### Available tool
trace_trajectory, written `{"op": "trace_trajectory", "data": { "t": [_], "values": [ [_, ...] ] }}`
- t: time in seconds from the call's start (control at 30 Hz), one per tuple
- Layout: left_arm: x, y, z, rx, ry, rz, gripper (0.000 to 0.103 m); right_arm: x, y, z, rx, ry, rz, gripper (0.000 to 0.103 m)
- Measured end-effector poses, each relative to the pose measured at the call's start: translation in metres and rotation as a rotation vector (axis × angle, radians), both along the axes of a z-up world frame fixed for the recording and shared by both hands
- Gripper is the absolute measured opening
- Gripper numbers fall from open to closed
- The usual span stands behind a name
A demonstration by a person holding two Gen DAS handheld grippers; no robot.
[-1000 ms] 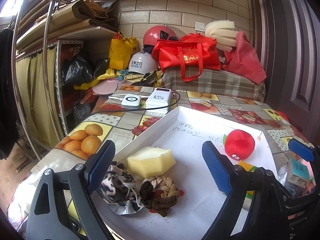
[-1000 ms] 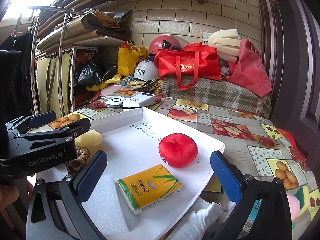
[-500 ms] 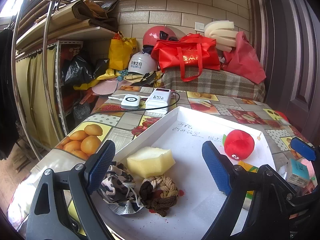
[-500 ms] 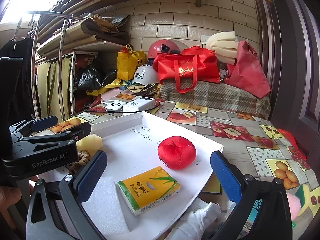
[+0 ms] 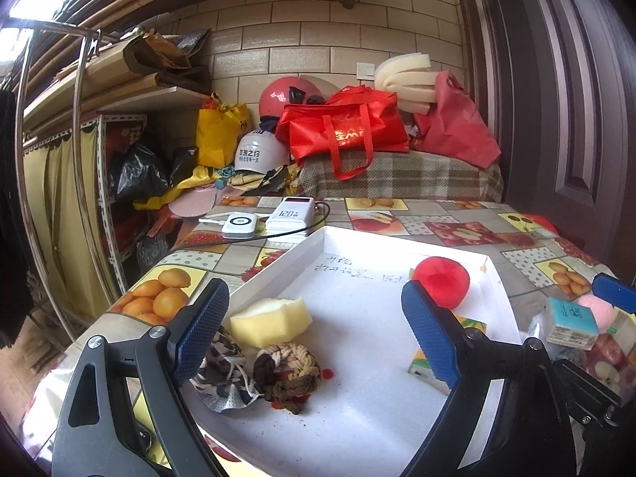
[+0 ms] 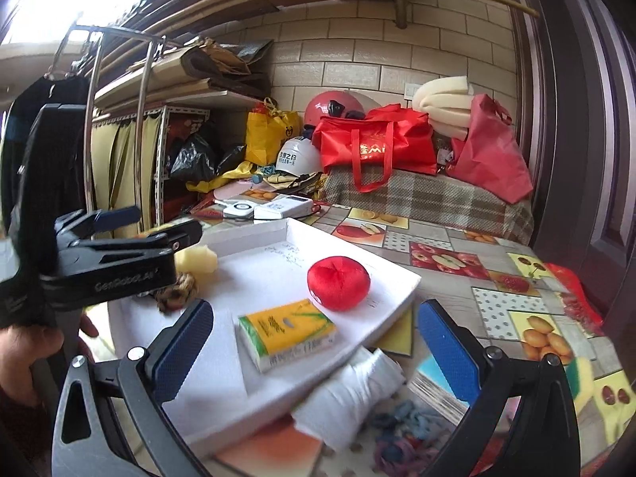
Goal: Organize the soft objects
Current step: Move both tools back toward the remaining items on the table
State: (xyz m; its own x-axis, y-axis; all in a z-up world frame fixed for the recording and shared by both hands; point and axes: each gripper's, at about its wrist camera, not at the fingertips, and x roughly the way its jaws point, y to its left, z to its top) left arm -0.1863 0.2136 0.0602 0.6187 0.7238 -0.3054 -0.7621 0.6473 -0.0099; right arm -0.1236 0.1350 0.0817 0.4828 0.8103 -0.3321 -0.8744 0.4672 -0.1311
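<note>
- Fingers of the left gripper (image 5: pixel 316 332) stand wide apart over the near part of the white tray (image 5: pixel 359 409), with nothing clamped between them.
- Fingers of the right gripper (image 6: pixel 314 351) are likewise spread wide and empty, hovering over the tray's near right edge.
- Inside the tray, at its left side, a yellow sponge block (image 5: pixel 271 321) lies just behind a knotted rope toy (image 5: pixel 288 373); the two look to be touching.
- A patterned cloth pouch (image 5: pixel 224 377) lies against the rope toy's left side, partly over the tray's near left edge.
- Toward the tray's far right corner sits a red plush ball (image 6: pixel 338 283).
- Just in front of the ball lies a yellow tissue pack (image 6: pixel 288 332), near but apart from it.
- Off the tray, on the fruit-patterned surface (image 6: pixel 497 278), a white cloth roll (image 6: pixel 349 395) lies against the tray's near right edge, below the right gripper.
- Blurred tangled yarn (image 6: pixel 401 433) lies beside the roll.
- A pink pompom (image 5: pixel 596 310) and a small teal box (image 5: pixel 570 324) rest on the surface right of the tray.
- A person's hand (image 6: pixel 28 351) grips the left gripper's handle.
</note>
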Motion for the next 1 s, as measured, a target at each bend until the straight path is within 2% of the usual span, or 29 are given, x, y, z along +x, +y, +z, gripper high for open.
{"op": "trace_trajectory", "data": {
  "t": [0.07, 0.17, 0.37, 0.43, 0.53, 0.7, 0.83, 0.9, 1.0],
  "values": [
    [0.003, -0.005, 0.001, 0.007, 0.008, -0.012, 0.09, 0.003, -0.013, 0.0, -0.002, 0.005, -0.008, 0.103],
    [0.002, -0.007, 0.001, 0.002, 0.005, -0.014, 0.09, 0.017, -0.04, 0.005, 0.061, 0.045, -0.057, 0.103],
    [0.001, -0.007, 0.0, -0.001, 0.005, -0.009, 0.09, 0.054, -0.121, 0.017, 0.283, 0.086, -0.284, 0.103],
    [0.002, -0.007, 0.0, 0.0, 0.008, -0.011, 0.09, 0.072, -0.141, 0.017, 0.309, 0.138, -0.33, 0.103],
    [0.002, -0.007, 0.0, 0.001, 0.006, -0.011, 0.09, 0.11, -0.163, 0.01, 0.268, 0.272, -0.363, 0.103],
    [0.002, -0.01, 0.001, -0.001, 0.002, -0.027, 0.089, 0.151, -0.191, -0.004, 0.193, 0.384, -0.431, 0.103],
    [0.005, -0.029, 0.003, 0.0, -0.009, -0.12, 0.089, 0.166, -0.199, -0.015, 0.092, 0.429, -0.51, 0.103],
    [0.011, -0.047, 0.003, -0.004, 0.0, -0.214, 0.089, 0.168, -0.197, -0.02, 0.055, 0.449, -0.525, 0.103],
    [0.034, -0.083, 0.003, -0.011, 0.069, -0.37, 0.089, 0.164, -0.187, -0.022, 0.001, 0.415, -0.532, 0.103]
  ]
}}
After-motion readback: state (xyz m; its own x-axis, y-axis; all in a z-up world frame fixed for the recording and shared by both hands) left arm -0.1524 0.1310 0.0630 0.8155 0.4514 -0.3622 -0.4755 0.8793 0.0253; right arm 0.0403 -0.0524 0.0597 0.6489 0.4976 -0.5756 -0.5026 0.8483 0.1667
